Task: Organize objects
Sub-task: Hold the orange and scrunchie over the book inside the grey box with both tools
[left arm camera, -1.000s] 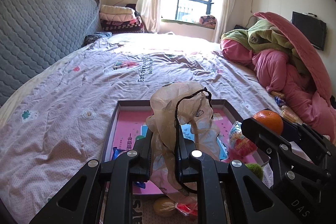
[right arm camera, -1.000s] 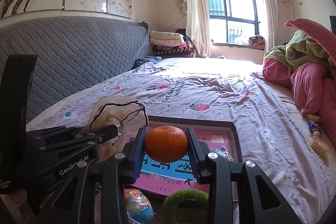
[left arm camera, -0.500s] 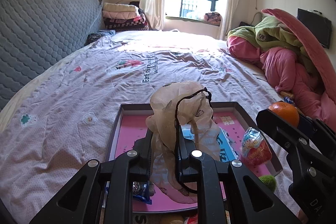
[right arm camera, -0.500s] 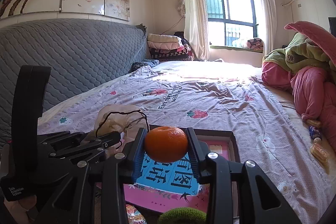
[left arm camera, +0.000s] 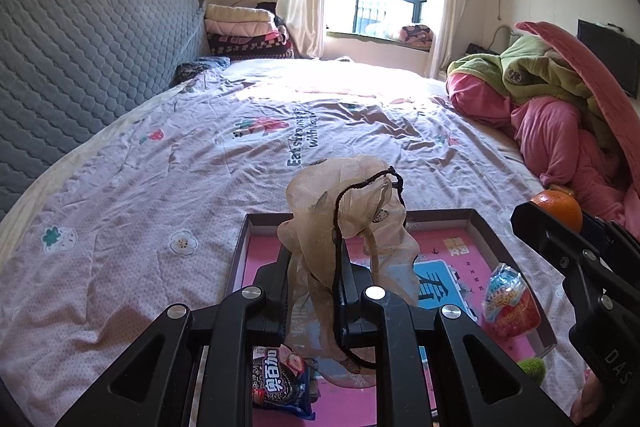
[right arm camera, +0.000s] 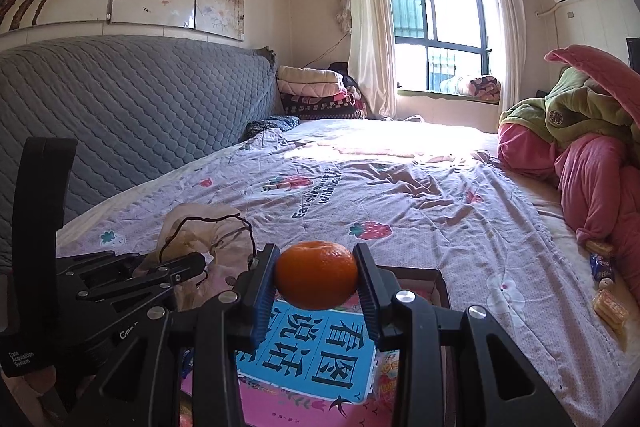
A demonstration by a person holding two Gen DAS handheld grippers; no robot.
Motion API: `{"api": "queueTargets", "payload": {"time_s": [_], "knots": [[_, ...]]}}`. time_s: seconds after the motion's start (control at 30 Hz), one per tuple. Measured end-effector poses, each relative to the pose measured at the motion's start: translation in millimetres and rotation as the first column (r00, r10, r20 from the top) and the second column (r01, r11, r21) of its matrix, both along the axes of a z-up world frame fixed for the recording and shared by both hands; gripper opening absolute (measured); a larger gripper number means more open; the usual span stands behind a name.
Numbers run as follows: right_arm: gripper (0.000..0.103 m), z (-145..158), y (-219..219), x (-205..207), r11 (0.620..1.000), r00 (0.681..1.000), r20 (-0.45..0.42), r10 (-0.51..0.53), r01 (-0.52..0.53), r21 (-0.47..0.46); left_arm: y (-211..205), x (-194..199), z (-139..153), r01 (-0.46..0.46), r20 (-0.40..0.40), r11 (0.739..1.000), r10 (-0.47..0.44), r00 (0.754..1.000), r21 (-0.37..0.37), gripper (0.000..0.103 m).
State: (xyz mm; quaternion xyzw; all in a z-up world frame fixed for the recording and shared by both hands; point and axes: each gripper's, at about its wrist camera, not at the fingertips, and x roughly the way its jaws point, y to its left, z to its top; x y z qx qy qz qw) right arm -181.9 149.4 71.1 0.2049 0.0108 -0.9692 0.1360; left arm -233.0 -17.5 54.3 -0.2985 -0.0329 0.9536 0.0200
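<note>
My left gripper [left arm camera: 314, 263] is shut on a sheer beige drawstring pouch [left arm camera: 352, 223] with a dark cord, held above a shallow dark tray [left arm camera: 480, 223] with a pink and blue printed floor. In the tray lie an Oreo packet [left arm camera: 280, 383] and a shiny red snack bag [left arm camera: 508, 301]. My right gripper [right arm camera: 316, 277] is shut on an orange [right arm camera: 316, 275], also above the tray [right arm camera: 438, 277]. In the left wrist view the right gripper with the orange [left arm camera: 560, 209] stands at the right; in the right wrist view the left gripper with the pouch [right arm camera: 200, 239] stands at the left.
The tray rests on a bed with a lilac printed sheet [left arm camera: 200, 163]. A grey quilted headboard [left arm camera: 80, 47] runs along the left. Pink and green bedding [left arm camera: 560, 107] is heaped at the right. Small wrapped snacks [right arm camera: 608, 307] lie on the sheet at the right. A green fuzzy thing [left arm camera: 532, 369] lies beside the tray.
Both grippers have moved forward over the tray with pouch and orange still held. The Oreo packet has come into the left wrist view, and the tray sits lower in both views.
</note>
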Motion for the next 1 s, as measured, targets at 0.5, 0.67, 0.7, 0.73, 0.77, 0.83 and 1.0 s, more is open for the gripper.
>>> {"api": "queueTargets", "payload": {"time_s": [0.5, 0.67, 0.7, 0.73, 0.77, 0.83, 1.0], "knots": [[0.038, -33, 0, -13, 0.999, 0.993, 0.119, -0.001, -0.003, 0.035, 15, -19, -33, 0.043, 0.108, 0.999, -0.040, 0.993, -0.029, 0.018], [0.038, -35, -3, -11, 0.999, 0.992, 0.123, 0.000, -0.006, 0.048, 14, -19, -35, 0.041, 0.124, 0.999, -0.038, 0.991, -0.018, 0.018], [0.038, -35, -3, -11, 0.999, 0.992, 0.123, 0.002, -0.008, 0.050, 13, -19, -36, 0.040, 0.130, 0.999, -0.037, 0.991, -0.017, 0.018], [0.038, -35, -4, -11, 0.999, 0.992, 0.125, 0.002, -0.009, 0.050, 13, -20, -38, 0.041, 0.139, 0.999, -0.039, 0.990, -0.015, 0.018], [0.038, -36, -4, -11, 0.999, 0.991, 0.132, 0.004, -0.011, 0.051, 13, -21, -40, 0.045, 0.147, 0.999, -0.043, 0.988, -0.008, 0.018], [0.038, -39, -6, -12, 0.998, 0.990, 0.144, 0.003, -0.011, 0.057, 13, -24, -44, 0.049, 0.168, 0.999, -0.049, 0.985, 0.005, 0.018], [0.038, -47, -11, -14, 0.997, 0.983, 0.183, 0.015, -0.030, 0.076, 14, -28, -51, 0.058, 0.197, 0.998, -0.059, 0.979, 0.008, 0.018]]}}
